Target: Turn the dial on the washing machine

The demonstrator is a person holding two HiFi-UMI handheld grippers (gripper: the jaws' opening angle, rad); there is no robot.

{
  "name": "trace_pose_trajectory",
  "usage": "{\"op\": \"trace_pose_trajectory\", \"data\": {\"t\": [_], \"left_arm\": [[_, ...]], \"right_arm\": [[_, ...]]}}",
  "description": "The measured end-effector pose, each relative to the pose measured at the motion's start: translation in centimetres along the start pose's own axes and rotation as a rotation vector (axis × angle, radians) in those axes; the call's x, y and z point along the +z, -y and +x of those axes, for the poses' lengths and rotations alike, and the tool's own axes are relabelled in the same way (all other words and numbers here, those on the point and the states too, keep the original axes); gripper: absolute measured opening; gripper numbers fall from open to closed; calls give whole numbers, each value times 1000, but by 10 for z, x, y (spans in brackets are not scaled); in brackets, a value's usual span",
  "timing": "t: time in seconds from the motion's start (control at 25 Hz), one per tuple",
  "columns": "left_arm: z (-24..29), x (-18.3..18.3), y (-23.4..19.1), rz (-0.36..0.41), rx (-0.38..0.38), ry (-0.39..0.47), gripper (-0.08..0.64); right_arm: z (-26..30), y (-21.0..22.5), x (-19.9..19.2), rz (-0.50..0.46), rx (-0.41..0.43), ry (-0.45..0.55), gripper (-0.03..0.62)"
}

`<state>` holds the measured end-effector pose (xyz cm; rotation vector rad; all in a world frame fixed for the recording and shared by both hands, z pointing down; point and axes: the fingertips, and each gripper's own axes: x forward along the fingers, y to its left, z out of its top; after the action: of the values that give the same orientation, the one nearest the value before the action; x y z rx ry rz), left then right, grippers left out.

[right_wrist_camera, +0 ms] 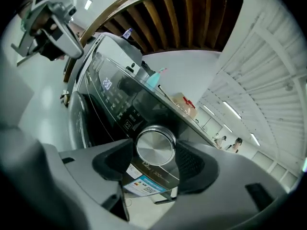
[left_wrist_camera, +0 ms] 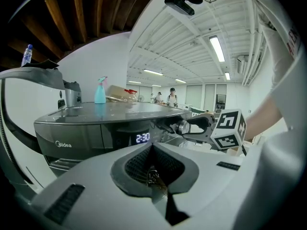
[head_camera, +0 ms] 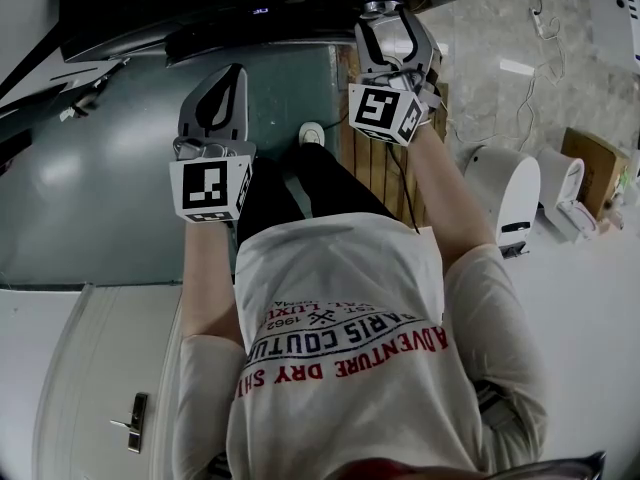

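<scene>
The dark grey washing machine (left_wrist_camera: 72,139) fills the left of the left gripper view, its display (left_wrist_camera: 143,137) lit. Its round silver dial (right_wrist_camera: 155,146) sits between the dark pads of my right gripper (right_wrist_camera: 155,152), which close in on both sides of it. From the left gripper view the right gripper (left_wrist_camera: 191,127) is seen at the front panel with the dial (left_wrist_camera: 183,127) at its tips. In the head view the right gripper (head_camera: 386,10) reaches up to the machine (head_camera: 200,13). My left gripper (head_camera: 232,72) hangs apart at the left, shut and empty.
A blue spray bottle (left_wrist_camera: 100,91) and a box stand on the machine's top. A white appliance (head_camera: 505,193) and a cardboard box (head_camera: 597,160) sit at the right on the floor. Wooden boards (head_camera: 385,158) lie under the right arm. A white door (head_camera: 110,388) is at lower left.
</scene>
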<state>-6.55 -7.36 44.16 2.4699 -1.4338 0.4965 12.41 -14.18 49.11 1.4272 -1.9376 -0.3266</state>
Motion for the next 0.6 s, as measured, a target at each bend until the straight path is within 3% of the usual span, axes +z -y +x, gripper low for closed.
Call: {"op": "trace_pose_trajectory", "data": {"t": [0.12,0.28,0.6], "left_arm": [[-2,-1,0,9,3,-3,17],[-3,-1,-1,8,8,-5,17],[-6,1,-3,22,7,-7,17]], "right_arm": [[3,3,-3,-20,-18,-16,280],[3,5,-3,29,-11,-27,279],[3,9,-1,292,39,-43,278]]}}
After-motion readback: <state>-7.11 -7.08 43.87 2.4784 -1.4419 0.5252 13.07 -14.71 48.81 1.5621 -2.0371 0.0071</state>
